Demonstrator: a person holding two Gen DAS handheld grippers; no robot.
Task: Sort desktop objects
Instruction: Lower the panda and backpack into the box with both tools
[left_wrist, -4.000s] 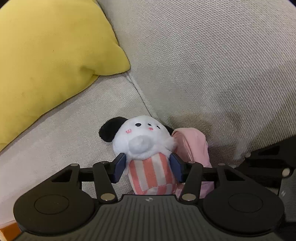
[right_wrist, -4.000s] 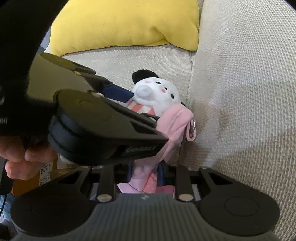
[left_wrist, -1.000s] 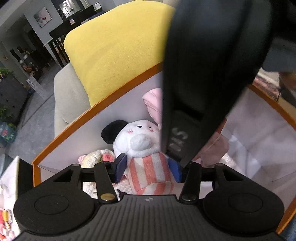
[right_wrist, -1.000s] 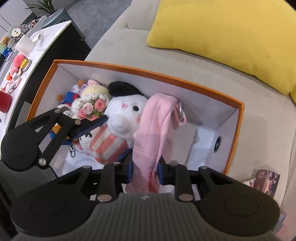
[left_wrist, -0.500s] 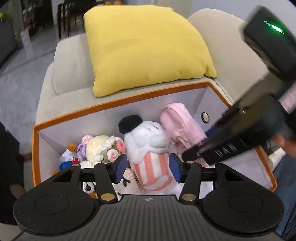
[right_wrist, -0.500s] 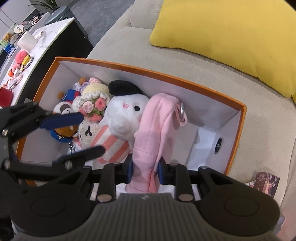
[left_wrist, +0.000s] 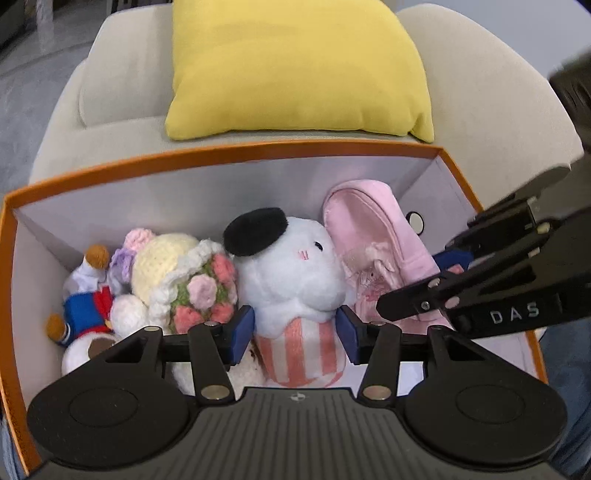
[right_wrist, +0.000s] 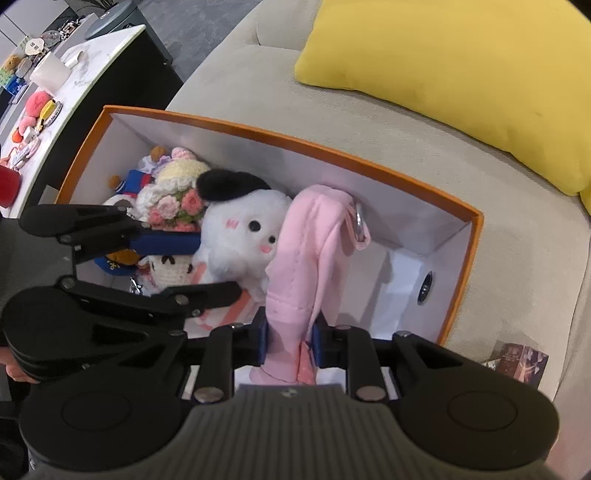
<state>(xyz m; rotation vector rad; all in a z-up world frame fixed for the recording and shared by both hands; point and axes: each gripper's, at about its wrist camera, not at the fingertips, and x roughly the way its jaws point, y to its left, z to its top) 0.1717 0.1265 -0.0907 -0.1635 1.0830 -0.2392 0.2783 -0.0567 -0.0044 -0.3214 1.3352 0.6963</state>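
The orange-rimmed cardboard box with pale inner walls sits on a coarse-woven beige sofa, below a smooth yellow cushion. In it, the fluffy white plush dog, black-eared with a pink-striped knit body, leans against a soft pink fabric pouch and a crocheted flower doll. The left tool has its blue pads either side of the dog's striped body, a sliver of gap showing, jaws closing. The right tool pinches the pouch's lower folds, jaws tightening further.
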